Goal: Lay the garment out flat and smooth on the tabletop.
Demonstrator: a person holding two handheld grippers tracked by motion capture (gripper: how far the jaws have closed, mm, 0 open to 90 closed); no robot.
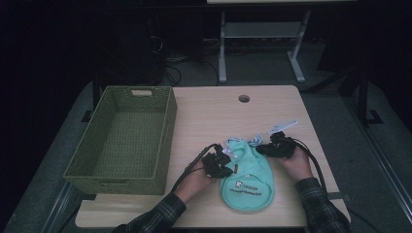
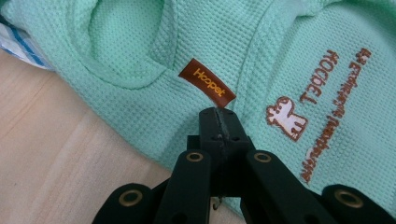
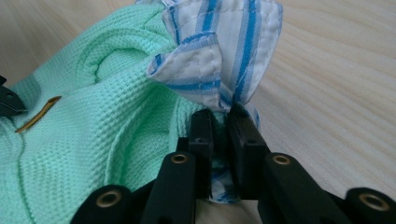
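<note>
The left gripper point(image 2: 218, 122), jaws closed, is touching the green garment point(image 1: 246, 179) beside its brown label point(image 2: 207, 82). The right gripper point(image 3: 219, 122) is pinching the garment's striped edge point(image 3: 224, 51); bare table point(image 1: 209, 111) is lying beyond the garment.

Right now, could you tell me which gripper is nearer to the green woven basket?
The left gripper. It sits just to the right of the basket, on the mint garment; the right gripper is farther right, across the garment.

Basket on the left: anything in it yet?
Empty. The high view shows the basket with a bare woven floor; the green garment lies on the table.
</note>
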